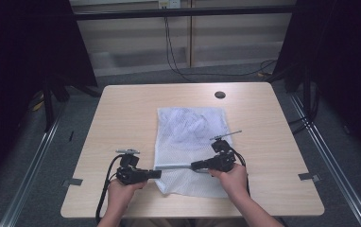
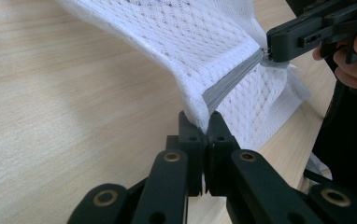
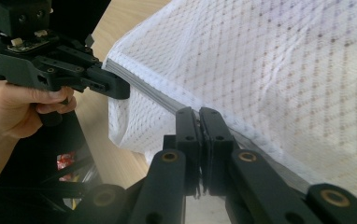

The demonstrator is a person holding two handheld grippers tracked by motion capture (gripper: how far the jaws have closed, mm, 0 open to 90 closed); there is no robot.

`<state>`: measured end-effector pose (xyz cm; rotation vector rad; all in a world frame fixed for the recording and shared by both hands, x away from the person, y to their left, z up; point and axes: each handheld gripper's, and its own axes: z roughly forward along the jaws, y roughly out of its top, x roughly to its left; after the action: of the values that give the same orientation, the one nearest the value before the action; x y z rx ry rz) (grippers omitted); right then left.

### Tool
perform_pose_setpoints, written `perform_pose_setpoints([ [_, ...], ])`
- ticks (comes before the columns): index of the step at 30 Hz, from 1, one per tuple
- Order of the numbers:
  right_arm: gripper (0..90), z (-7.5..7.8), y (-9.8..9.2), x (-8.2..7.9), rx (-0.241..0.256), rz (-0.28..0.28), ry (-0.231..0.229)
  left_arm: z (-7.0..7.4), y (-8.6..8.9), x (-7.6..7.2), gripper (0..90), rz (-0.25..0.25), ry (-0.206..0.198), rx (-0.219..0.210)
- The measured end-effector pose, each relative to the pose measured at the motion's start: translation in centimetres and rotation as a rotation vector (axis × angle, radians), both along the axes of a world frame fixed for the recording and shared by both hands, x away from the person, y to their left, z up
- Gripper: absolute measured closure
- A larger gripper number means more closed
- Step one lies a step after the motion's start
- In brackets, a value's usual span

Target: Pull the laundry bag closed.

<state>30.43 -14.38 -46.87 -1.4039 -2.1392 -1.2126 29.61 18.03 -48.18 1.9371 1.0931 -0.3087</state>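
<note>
White mesh laundry bag (image 1: 188,146), lying flat at the centre of the light wood tabletop (image 1: 122,118) in the high view, long axis running from mid-frame toward the lower edge; a paler bundle shows through the mesh in its upper half, contents not identifiable. Grey zipper band (image 1: 174,167) crossing the bag's lower part, stretched taut between the two grippers. Left gripper (image 1: 157,173), lower left of centre in the high view, held in the person's left hand (image 1: 122,187); in the left gripper view its black fingers (image 2: 193,135) are pressed together on the bag's hem at the end of the zipper band (image 2: 232,81), lifting the mesh (image 2: 176,32) off the wood. Right gripper (image 1: 193,166), lower centre-right in the high view, held in the right hand (image 1: 233,177); in the right gripper view its fingers (image 3: 186,126) are clamped shut on the zipper band (image 3: 158,100), with the mesh (image 3: 279,70) rising across the upper right of that frame. Dark round grommet (image 1: 220,94) in the tabletop, upper right, well apart from the bag. Black cables (image 1: 104,189) trailing from the left gripper toward the lower edge.
</note>
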Motion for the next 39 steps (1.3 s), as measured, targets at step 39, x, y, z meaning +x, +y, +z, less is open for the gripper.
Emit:
perform_pose_setpoints([
  [39, 87.2, -0.1, -1.2, -0.1, 0.019, -0.007, 0.011, 0.0, -0.1, 0.0, 88.2, -0.005, 0.004, -0.002],
])
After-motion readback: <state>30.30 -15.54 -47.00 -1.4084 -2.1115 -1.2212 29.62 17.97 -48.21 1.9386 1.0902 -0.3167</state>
